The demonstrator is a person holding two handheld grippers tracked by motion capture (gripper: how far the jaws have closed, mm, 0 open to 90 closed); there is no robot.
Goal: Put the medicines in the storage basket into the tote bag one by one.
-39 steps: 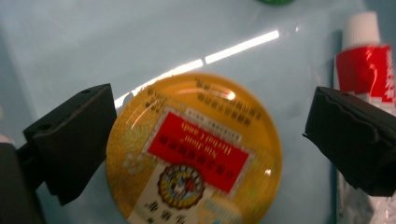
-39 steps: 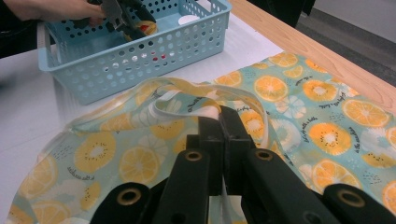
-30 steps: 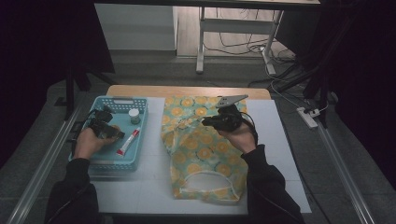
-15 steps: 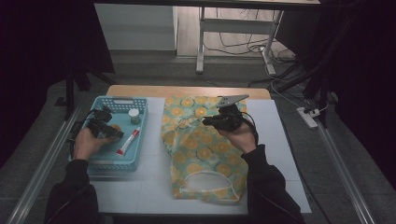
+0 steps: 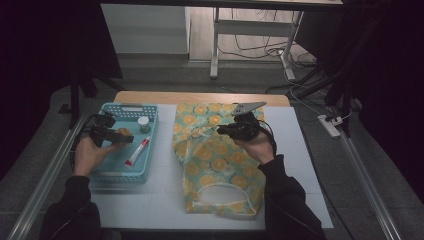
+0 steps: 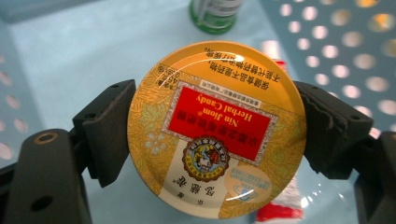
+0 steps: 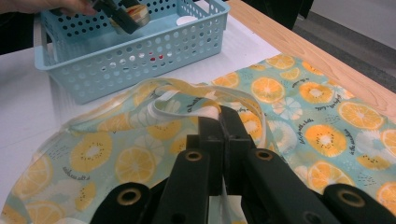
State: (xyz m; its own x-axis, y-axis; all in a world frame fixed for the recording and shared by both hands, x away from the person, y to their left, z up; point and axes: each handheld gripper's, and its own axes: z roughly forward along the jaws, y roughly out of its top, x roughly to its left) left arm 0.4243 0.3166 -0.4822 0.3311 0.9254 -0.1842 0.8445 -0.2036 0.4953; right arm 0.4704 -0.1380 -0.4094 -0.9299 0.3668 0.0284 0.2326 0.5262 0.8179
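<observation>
Between the left jaws: round yellow candy tin, flat lid facing the camera, red label reading "Nin Jiom Herbal Candy" upside down.
Left gripper: both pads press the tin's rim from opposite sides; jaws spread wide to span it. In the high view this gripper sits over the basket's left half.
Tin position: held clear above the basket floor; from the right gripper view it shows at the basket's rim level.
Below the tin: red-and-white tube lying on the basket floor, partly hidden; small green-and-white bottle standing farther off.
Basket: light blue, perforated walls, on the white table mat at the table's left.
Left hand: wrapped around the gripper body, dark sleeve behind.
Between the right jaws: white-edged rim of the fruit-print cloth bag, pinched.
Right gripper: jaws shut tight on that rim, lifting it so the bag's mouth arches open toward the basket.
Bag layout: spread flat on the mat, just beside the basket, orange and kiwi slices on pale teal; looped handle at the near end.
Right hand: over the bag's upper right part.
</observation>
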